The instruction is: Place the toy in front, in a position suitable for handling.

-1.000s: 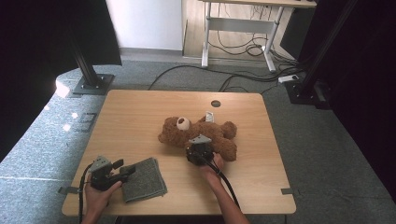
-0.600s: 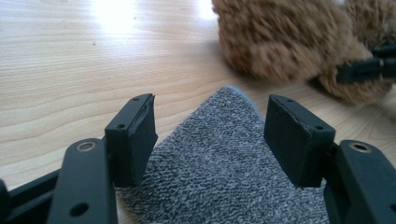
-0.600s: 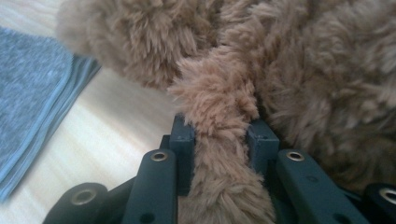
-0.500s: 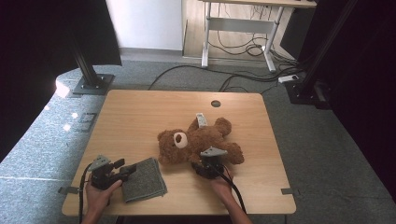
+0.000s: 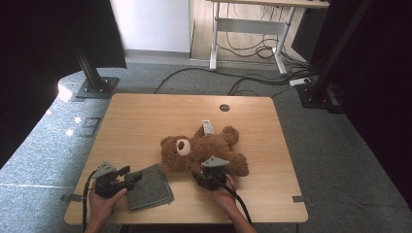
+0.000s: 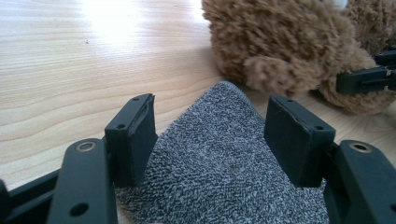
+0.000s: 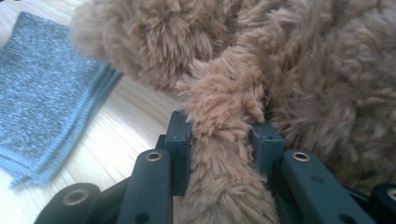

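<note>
Right now the right claw (image 5: 210, 175) is clamped on a limb of the teddy bear (image 5: 201, 148), which lies mid-frame on the counter (image 5: 145, 121), long axis running from lower left to upper right, directly above that claw. The left claw (image 5: 130, 177), jaws apart, sits over the grey towel (image 5: 153, 187) at lower left, bear to its right.

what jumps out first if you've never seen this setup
The brown teddy bear lying near the middle of the wooden table, with the right gripper clamped on one furry limb. At the near left lies a folded grey towel, and the left gripper sits open over its corner.
</note>
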The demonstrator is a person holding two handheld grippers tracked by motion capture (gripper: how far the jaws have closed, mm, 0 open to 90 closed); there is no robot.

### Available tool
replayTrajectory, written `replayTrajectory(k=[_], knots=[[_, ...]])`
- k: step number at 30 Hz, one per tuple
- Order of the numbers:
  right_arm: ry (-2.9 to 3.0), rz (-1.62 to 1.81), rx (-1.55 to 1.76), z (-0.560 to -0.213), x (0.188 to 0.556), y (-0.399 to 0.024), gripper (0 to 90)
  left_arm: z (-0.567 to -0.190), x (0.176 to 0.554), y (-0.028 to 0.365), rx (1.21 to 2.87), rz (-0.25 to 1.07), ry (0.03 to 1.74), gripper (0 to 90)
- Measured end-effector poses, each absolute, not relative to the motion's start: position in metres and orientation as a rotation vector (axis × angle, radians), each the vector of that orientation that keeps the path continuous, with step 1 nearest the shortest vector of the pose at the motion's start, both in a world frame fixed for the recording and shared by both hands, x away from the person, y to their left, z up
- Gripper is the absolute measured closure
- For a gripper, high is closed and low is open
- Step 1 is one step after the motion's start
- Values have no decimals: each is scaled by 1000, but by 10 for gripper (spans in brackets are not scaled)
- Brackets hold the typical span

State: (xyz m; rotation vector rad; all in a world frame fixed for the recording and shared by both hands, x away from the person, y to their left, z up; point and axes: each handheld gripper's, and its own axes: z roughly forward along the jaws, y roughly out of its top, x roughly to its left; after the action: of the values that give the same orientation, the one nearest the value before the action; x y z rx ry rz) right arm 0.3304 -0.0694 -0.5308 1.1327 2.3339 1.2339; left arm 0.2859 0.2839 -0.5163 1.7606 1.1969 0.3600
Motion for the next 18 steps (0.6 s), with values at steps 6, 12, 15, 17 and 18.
replayTrajectory(k=[6,12,15,17,18], knots=[[2376,1207,1055,-535,326,-60,634,-516,286,283,1756,341,1190,336],[2363,1273,1084,-533,331,-69,588,-516,287,279,1798,319,1178,284],[2357,1278,1085,-532,332,-70,576,-517,289,274,1857,291,1169,221],[2360,1273,1089,-533,332,-69,570,-520,291,270,1901,270,1174,172],[2361,1272,1089,-534,332,-69,569,-521,292,269,1914,271,1177,157]])
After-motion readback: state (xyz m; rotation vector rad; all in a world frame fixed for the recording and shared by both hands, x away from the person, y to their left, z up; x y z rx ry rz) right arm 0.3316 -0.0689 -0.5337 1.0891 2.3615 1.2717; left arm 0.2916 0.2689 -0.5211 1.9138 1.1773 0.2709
